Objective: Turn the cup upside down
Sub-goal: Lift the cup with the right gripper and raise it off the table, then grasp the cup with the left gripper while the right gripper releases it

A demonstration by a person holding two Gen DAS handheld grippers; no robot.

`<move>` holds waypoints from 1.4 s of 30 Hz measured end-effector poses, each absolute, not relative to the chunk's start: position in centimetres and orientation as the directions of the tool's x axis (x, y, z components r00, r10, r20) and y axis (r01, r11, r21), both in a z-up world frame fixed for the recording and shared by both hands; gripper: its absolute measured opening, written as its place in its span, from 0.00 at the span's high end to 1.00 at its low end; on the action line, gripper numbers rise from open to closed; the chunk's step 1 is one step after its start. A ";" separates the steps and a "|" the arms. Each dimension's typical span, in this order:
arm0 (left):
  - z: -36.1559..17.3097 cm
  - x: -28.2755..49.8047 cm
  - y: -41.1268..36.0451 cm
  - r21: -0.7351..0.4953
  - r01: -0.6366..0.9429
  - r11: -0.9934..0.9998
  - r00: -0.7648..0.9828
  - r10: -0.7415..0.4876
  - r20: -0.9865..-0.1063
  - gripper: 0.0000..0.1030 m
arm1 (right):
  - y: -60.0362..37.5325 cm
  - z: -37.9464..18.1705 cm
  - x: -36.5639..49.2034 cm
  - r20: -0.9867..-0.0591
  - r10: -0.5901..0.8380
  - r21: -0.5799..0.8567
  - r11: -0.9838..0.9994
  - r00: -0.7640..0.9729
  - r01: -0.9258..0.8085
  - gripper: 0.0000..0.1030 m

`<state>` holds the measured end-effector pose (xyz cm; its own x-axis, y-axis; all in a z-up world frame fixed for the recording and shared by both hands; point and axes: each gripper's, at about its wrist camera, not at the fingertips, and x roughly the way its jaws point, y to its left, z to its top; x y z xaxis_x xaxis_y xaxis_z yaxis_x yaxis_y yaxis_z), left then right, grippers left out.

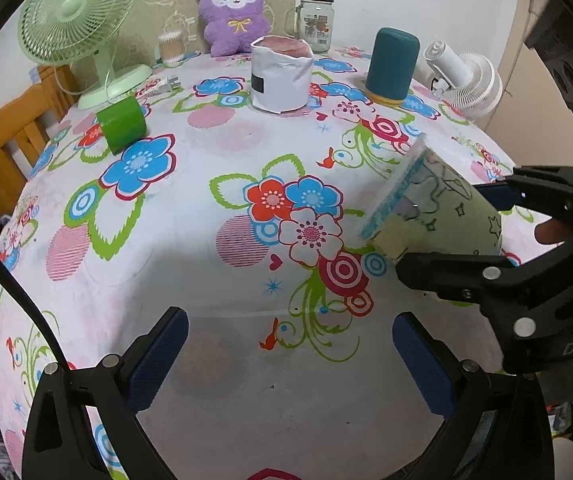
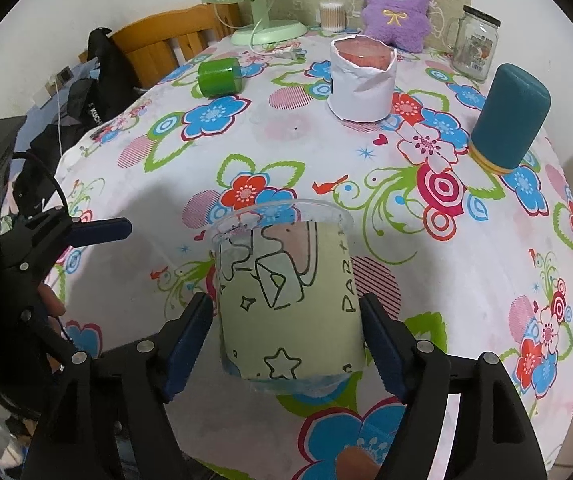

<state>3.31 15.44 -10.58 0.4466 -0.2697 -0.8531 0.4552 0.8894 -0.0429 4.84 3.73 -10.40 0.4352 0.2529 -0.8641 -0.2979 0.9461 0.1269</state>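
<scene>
The cup [image 2: 286, 300] is clear plastic with a pale green printed sleeve. My right gripper [image 2: 286, 340] is shut on the cup near its base and holds it above the flowered tablecloth [image 2: 326, 160]. The cup is tilted, its open rim pointing away from the gripper. In the left wrist view the cup [image 1: 434, 208] and the right gripper [image 1: 458, 236] show at the right, the rim facing left and down. My left gripper [image 1: 290, 356] is open and empty, low over the cloth; it also shows in the right wrist view [image 2: 122, 228] left of the cup.
On the table stand a green can [image 1: 122, 124] on its side, a white paper-wrapped container [image 1: 280, 76], a teal cylinder [image 1: 392, 66], a glass jar [image 1: 315, 20], a purple plush [image 1: 234, 16], a green fan [image 1: 82, 28] and a white fan [image 1: 466, 80]. A wooden chair [image 1: 2, 148] stands at the left.
</scene>
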 end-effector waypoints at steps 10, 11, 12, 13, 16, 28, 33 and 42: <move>-9.5 2.8 16.0 -0.090 0.406 0.910 0.457 -0.287 -0.842 0.00 | 1.6 -9.2 3.6 -0.843 0.256 0.132 0.951 0.473 -0.279 0.14; -9.4 2.8 15.9 -0.097 0.400 0.912 0.456 -0.290 -0.842 0.00 | 1.3 -9.0 3.5 -0.839 0.259 0.133 0.951 0.478 -0.280 0.14; -9.3 2.8 15.8 -0.105 0.395 0.913 0.455 -0.293 -0.841 0.00 | 1.0 -8.7 3.2 -0.833 0.263 0.134 0.950 0.486 -0.283 0.14; -9.2 2.7 15.7 -0.116 0.390 0.913 0.453 -0.300 -0.839 0.00 | 0.7 -8.4 2.9 -0.827 0.267 0.133 0.948 0.495 -0.288 0.14; -8.9 2.8 15.3 -0.154 0.376 0.914 0.437 -0.321 -0.840 0.00 | -0.2 -7.5 2.3 -0.813 0.277 0.131 0.944 0.512 -0.302 0.14; -7.8 2.9 12.6 -0.277 0.296 0.914 0.424 -0.386 -0.819 0.00 | -5.6 -6.5 0.7 -0.770 0.243 0.130 0.965 0.590 -0.227 0.14; -7.6 3.1 11.1 -0.315 0.276 0.908 0.408 -0.407 -0.817 0.00 | -7.8 -7.2 0.6 -0.773 0.230 0.148 0.972 0.591 -0.183 0.14; -8.4 4.2 9.2 -0.385 0.166 0.908 0.383 -0.420 -0.823 0.00 | -9.9 -8.5 0.0 -0.774 0.229 0.153 0.972 0.591 -0.176 0.14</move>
